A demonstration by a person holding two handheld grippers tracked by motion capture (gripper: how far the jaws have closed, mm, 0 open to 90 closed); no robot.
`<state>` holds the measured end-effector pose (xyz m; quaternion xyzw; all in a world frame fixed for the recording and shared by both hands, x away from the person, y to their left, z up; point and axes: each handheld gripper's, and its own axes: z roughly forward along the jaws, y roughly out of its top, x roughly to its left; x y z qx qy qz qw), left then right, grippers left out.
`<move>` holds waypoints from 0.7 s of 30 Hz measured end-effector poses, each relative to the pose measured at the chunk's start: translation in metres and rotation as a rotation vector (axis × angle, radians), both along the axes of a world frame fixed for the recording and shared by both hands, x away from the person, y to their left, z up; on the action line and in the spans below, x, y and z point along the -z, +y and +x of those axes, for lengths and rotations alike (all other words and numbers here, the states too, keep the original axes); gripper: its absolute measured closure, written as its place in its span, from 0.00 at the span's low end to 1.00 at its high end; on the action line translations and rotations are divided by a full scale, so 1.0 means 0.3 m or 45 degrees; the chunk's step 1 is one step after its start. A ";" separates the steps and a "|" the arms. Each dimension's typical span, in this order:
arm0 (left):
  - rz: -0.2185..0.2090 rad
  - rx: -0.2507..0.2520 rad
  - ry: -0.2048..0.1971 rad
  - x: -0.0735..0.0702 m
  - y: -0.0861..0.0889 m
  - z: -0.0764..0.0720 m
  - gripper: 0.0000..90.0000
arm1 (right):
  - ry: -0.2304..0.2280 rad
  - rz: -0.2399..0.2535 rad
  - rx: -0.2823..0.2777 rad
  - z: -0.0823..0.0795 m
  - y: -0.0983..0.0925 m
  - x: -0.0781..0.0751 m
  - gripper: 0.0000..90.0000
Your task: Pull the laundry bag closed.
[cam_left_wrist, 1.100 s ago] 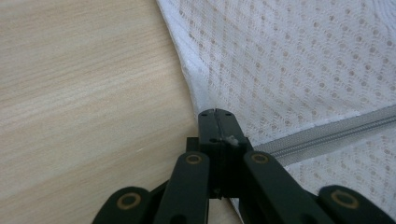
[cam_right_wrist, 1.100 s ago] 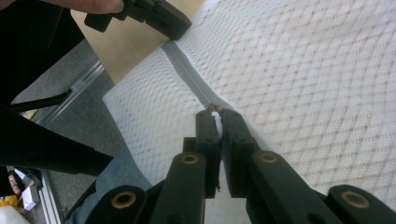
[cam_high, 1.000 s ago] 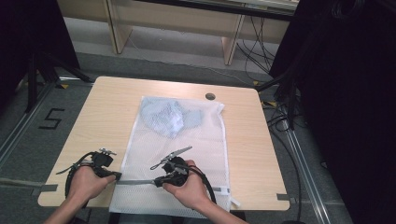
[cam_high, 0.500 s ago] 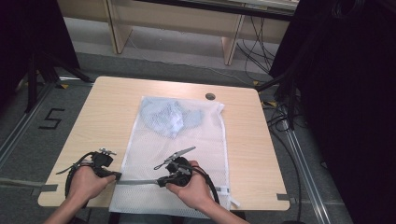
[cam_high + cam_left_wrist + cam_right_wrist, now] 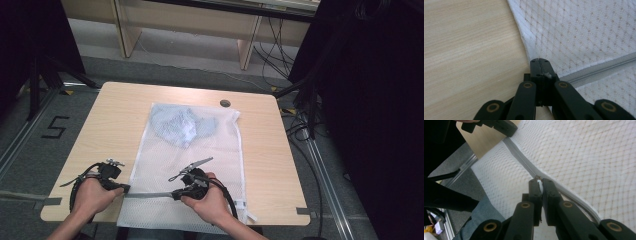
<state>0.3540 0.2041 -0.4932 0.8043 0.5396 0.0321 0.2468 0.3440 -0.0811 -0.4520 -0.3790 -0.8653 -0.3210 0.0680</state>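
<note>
Left gripper (image 5: 124, 188) is clamping the near-left edge of the white mesh laundry bag (image 5: 190, 165), jaws together on the fabric right at the zipper's (image 5: 150, 194) end. Right gripper (image 5: 176, 194) is pinching the white zipper pull (image 5: 539, 184), jaws nearly together. The bag is lying flat mid-table (image 5: 120, 115), light blue garment (image 5: 181, 125) inside at its far end. Compared with a second ago, the right gripper is sitting slightly further right along the zipper; left gripper unchanged.

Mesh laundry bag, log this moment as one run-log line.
left gripper: shut on mesh laundry bag edge | right gripper: shut on zipper pull | blue garment: inside bag, far end
</note>
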 end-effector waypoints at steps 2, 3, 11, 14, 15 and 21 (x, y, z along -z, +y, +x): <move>-0.001 0.001 0.000 0.000 0.000 0.000 1.00 | -0.004 0.007 -0.004 0.000 -0.003 0.000 0.97; 0.001 0.002 0.000 0.000 0.000 0.000 1.00 | 0.008 0.003 0.005 -0.001 -0.005 0.000 0.97; 0.000 0.003 0.000 0.000 0.001 0.000 1.00 | 0.008 0.008 0.003 0.002 -0.020 0.000 0.97; 0.001 0.003 0.001 0.000 0.001 0.000 1.00 | 0.014 0.007 0.016 0.002 -0.027 0.000 0.97; 0.000 0.003 0.000 0.000 0.001 0.000 1.00 | -0.018 0.016 -0.013 0.007 -0.030 0.005 0.97; 0.002 0.005 -0.003 0.000 0.000 0.000 1.00 | -0.030 0.016 -0.025 0.009 -0.040 0.011 0.97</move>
